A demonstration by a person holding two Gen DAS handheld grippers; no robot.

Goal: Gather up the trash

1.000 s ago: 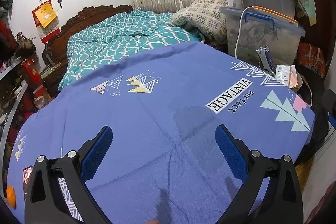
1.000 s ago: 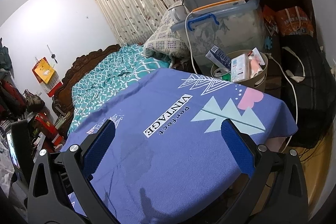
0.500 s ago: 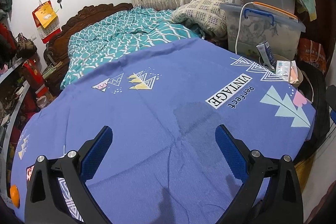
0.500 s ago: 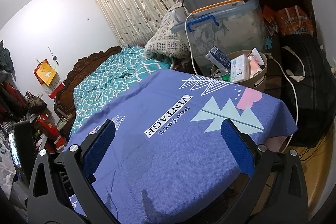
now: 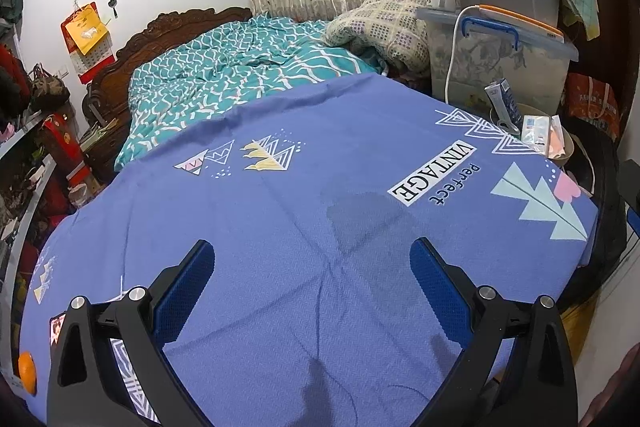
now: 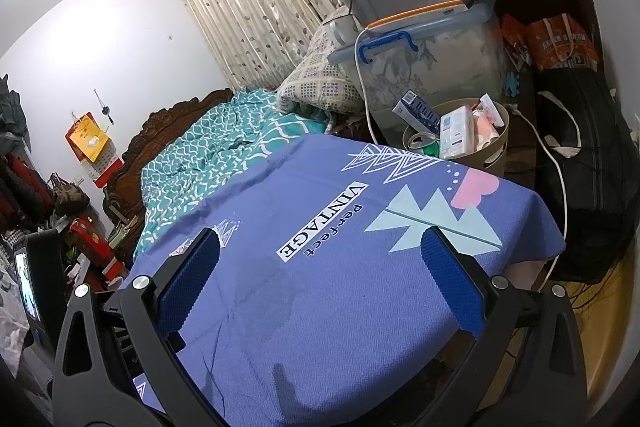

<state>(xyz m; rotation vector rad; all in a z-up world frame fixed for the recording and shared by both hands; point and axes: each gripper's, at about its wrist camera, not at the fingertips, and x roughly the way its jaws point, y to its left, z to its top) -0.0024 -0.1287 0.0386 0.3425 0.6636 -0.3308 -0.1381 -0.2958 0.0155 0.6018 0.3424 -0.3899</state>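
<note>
A beige waste bin (image 6: 498, 149) stands on the floor past the far right corner of the table. It holds a blue carton (image 6: 418, 111), a white packet (image 6: 454, 133) and pink wrappers. The bin also shows in the left wrist view (image 5: 566, 151) at the right edge. My left gripper (image 5: 312, 259) is open and empty above the blue tablecloth (image 5: 280, 211). My right gripper (image 6: 320, 247) is open and empty above the same cloth (image 6: 352, 287), nearer the bin. A dark damp patch (image 5: 360, 219) marks the cloth.
Stacked plastic storage boxes (image 6: 424, 67) with a white cable stand behind the bin. A black bag (image 6: 588, 163) lies right of it. A bed with a teal quilt (image 5: 240, 75) lies beyond the table. An orange (image 5: 27, 373) and a phone (image 5: 58, 327) sit at the table's left edge.
Both grippers have drawn back and risen slightly, so the table and bin look a little farther. The jaws stay open.
</note>
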